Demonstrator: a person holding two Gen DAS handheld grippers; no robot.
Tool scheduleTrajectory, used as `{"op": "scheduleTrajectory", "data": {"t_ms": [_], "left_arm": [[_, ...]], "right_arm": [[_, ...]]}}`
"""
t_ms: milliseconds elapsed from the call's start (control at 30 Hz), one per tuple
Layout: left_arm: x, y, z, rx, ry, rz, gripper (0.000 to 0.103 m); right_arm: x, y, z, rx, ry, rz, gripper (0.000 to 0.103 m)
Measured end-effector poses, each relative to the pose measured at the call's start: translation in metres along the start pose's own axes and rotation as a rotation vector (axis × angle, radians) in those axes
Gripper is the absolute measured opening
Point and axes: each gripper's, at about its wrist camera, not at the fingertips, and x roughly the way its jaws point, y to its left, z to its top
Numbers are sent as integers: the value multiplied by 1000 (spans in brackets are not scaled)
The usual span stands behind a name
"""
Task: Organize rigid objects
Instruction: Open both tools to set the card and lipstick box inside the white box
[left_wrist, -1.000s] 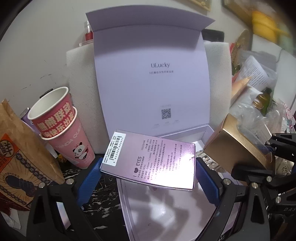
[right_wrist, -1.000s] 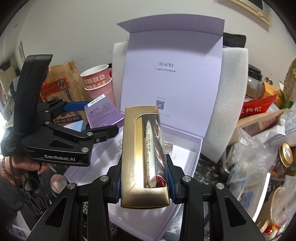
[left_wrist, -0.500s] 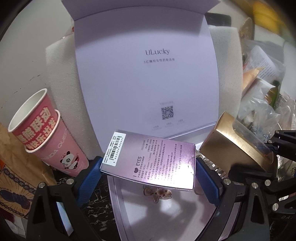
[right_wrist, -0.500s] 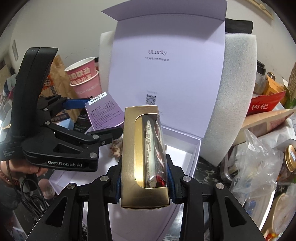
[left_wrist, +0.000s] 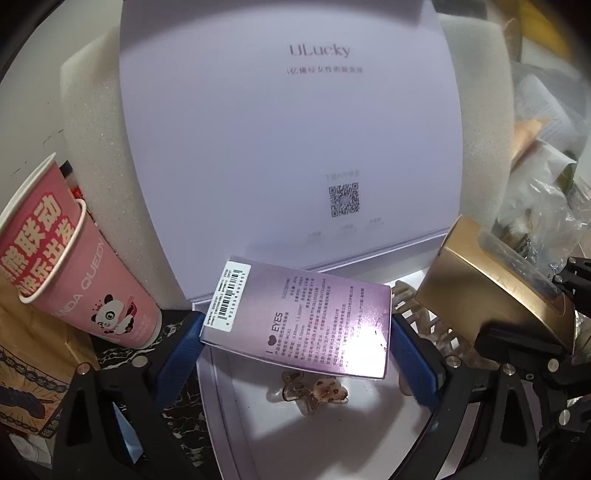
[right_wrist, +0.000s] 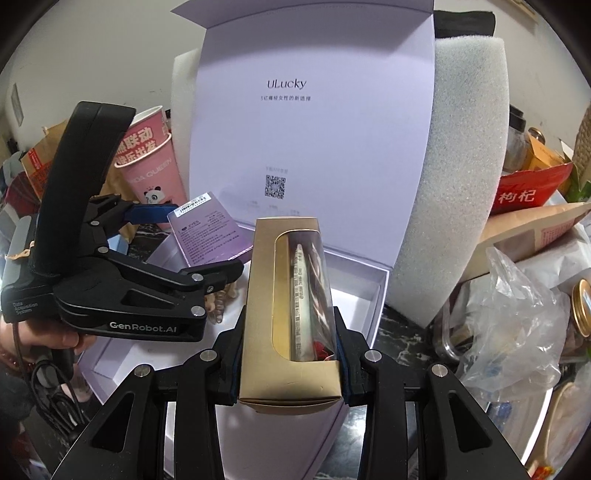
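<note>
My left gripper (left_wrist: 295, 325) is shut on a flat purple carton (left_wrist: 299, 321) with a barcode label, held over the near left part of a white gift box tray (left_wrist: 221, 406). In the right wrist view the same purple carton (right_wrist: 207, 236) sits between the left gripper's (right_wrist: 184, 240) fingers. My right gripper (right_wrist: 288, 332) is shut on a gold carton (right_wrist: 258, 295) with a clear window, tilted over the tray's (right_wrist: 380, 295) middle. The gold carton (left_wrist: 491, 295) also shows at the right of the left wrist view. The box lid (right_wrist: 314, 129) stands open behind.
A small brown charm (left_wrist: 314, 391) and a pale comb-like clip (left_wrist: 413, 306) lie in the tray. White foam (right_wrist: 469, 184) backs the lid. Stacked pink paper cups (left_wrist: 74, 266) and a brown bag (left_wrist: 26, 369) stand left. Plastic bags (right_wrist: 517, 295) and a red packet (right_wrist: 524, 188) crowd the right.
Both grippers have moved forward and down toward the open box with their cartons still held. The lid fills more of both views, and the charm in the tray has come into sight.
</note>
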Motion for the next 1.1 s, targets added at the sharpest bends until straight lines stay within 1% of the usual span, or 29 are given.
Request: {"op": "scheduleTrajectory", "data": {"t_ms": [200,333,500,633,733,867,933,967,1000,1100], "left_arm": [[10,-6,-3,8,31,16,97],[14,-15,-7,31,25,56,97],[18,-27,-12,28,24,53,97],[19,-28,-13,18,21,47,97],[20,-17,-18,-3,35,16,97],[19,-17,-20,-6,34,26,97],[19,-16,-23,0,40,15,98],[20,-18,-23,4,56,1,98],[17,-14,-23,2,64,-3,102],[18,-17,-22,-2,79,-14,103]], "right_arm": [[10,0,2,5,20,-7,37],[17,4,5,-18,25,-54,37],[21,5,8,-12,31,-58,37],[21,2,5,-3,34,-60,38],[19,0,3,-2,33,-64,39],[15,2,3,-4,27,-79,39],[11,2,4,-6,21,-89,42],[9,2,5,-6,15,-99,44],[6,2,6,-6,10,-110,45],[-3,0,8,-7,-6,-118,45]]}}
